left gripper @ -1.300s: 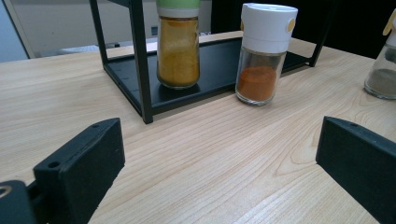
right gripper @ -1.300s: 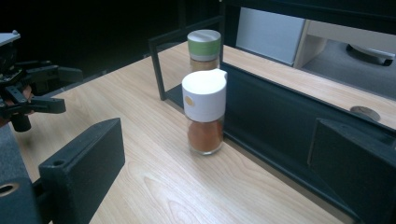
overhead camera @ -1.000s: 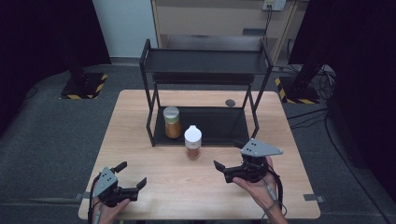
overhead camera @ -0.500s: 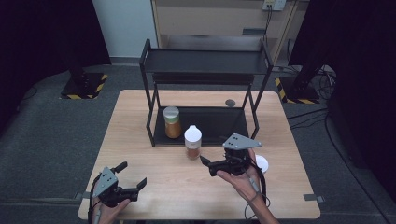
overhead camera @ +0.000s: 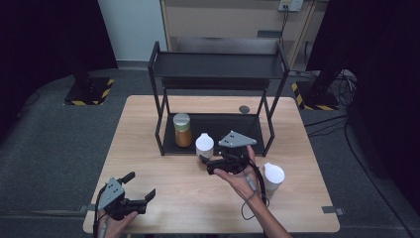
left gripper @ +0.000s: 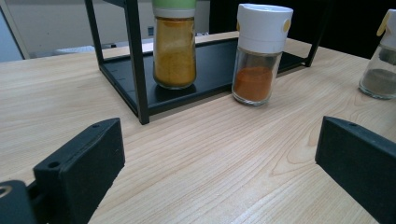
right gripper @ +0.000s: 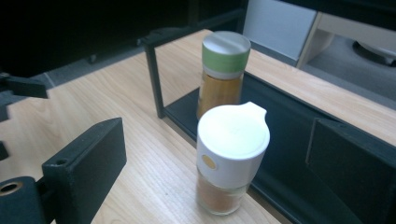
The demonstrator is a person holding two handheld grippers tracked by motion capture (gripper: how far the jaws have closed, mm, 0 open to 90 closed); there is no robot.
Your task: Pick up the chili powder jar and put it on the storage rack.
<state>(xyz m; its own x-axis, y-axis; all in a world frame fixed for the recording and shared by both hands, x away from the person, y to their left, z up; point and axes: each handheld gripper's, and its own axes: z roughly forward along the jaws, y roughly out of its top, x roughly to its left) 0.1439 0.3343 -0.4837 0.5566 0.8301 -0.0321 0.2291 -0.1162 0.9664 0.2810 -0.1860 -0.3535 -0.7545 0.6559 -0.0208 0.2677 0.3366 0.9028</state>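
Observation:
A white-capped jar of orange spice (overhead camera: 204, 147) (right gripper: 232, 154) (left gripper: 259, 60) stands on the wooden table (overhead camera: 148, 148), just in front of the black rack (overhead camera: 218, 64). My right gripper (overhead camera: 211, 164) (right gripper: 219, 156) is open and level, close to this jar on its right, jaws wide with the jar ahead of them and untouched. A green-lidded jar of yellow spice (overhead camera: 182, 130) (right gripper: 223, 74) (left gripper: 175, 51) stands on the rack's lower shelf. My left gripper (overhead camera: 140, 185) (left gripper: 219, 156) rests open near the table's front left, with nothing between its jaws.
A second white-capped jar (overhead camera: 273, 176) (left gripper: 380, 60) with dark contents stands on the table to the right of my right hand. A small dark disc (overhead camera: 243, 109) lies behind the rack. The rack's posts (overhead camera: 159, 139) frame the lower shelf.
My right gripper has moved left and toward the rack, up to the orange-spice jar, uncovering the second white-capped jar at the right. The left gripper has stayed put.

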